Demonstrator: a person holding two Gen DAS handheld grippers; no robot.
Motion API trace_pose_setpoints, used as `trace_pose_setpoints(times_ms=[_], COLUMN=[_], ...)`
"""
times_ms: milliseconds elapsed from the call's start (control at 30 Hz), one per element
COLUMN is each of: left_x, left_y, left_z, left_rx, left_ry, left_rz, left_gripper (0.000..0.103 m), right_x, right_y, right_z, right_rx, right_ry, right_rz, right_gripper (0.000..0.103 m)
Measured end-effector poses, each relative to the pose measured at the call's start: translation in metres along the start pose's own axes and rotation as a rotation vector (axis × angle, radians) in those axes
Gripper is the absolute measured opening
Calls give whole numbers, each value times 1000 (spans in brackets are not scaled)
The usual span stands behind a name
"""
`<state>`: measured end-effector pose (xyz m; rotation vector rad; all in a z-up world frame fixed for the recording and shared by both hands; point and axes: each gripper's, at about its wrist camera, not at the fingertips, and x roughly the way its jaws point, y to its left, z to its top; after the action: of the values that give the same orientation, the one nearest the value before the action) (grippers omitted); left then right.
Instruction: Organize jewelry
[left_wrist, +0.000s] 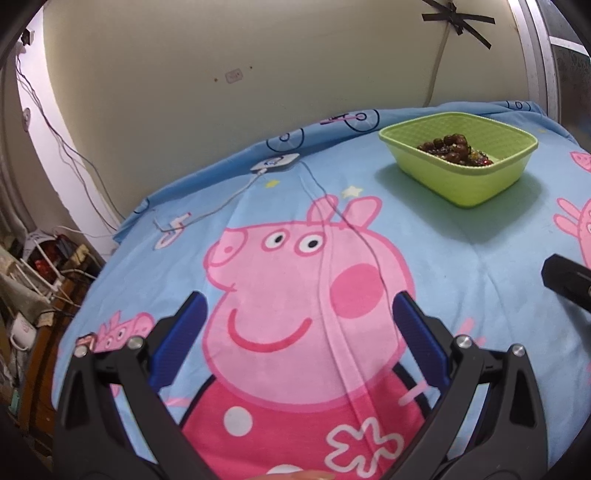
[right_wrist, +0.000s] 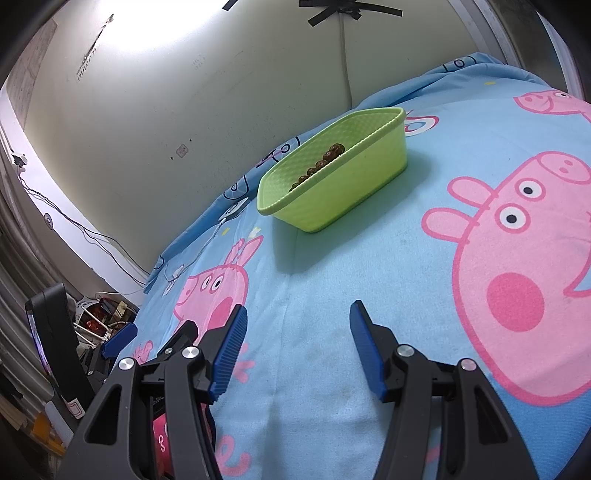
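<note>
Both grippers empty, jaws spread wide, poised over the blanket (left_wrist: 480, 295) w/ nothing between the pads. Left gripper (left_wrist: 299, 336) sits above the big pig print toward the near edge; right gripper (right_wrist: 297, 341) over plain blue cloth nearby.

Task's thing: dark brown beaded jewelry (left_wrist: 452, 147) heaped inside the green basket (left_wrist: 517, 173), which rests on the blanket toward the far edge, by the wall. From the left gripper the basket lies ahead and off to the right; from the right gripper, ahead and only slightly left, approx. in line w/ the fingers. Basket's long axis runs obliquely away from the right gripper, one long wall facing it, beads piled vs. that wall's inner side.

Judgement: the right gripper looks nearer and better aligned for any reach into the basket. No loose jewelry visible on the blanket.
</note>
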<state>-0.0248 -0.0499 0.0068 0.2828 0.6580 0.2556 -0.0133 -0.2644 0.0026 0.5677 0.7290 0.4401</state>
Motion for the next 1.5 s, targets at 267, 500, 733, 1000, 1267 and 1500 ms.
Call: trace_pose_setpoints(times_ms=[267, 500, 733, 1000, 1267, 1500], left_x=[3, 6, 8, 6, 5, 3], left_y=[4, 1, 1, -1, -1, -2], left_z=[2, 1, 2, 2, 2, 2], left_rx=[-1, 16, 23, 35, 34, 34], left_ry=[-1, 5, 7, 3, 1, 4], left_rz=[36, 54, 65, 61, 59, 40], left_gripper=[97, 97, 97, 97, 97, 97], right_x=[-1, -2, -4, -4, -4, -3], right_y=[0, -2, -1, -1, -2, -3], right_z=[-1, -1, -1, -1, 0, -2], right_rx=[3, 13, 16, 18, 18, 20], right_ry=[3, 3, 3, 4, 6, 5], right_rz=[20, 32, 39, 40, 41, 41], right_gripper=[40, 40, 40, 40, 40, 40])
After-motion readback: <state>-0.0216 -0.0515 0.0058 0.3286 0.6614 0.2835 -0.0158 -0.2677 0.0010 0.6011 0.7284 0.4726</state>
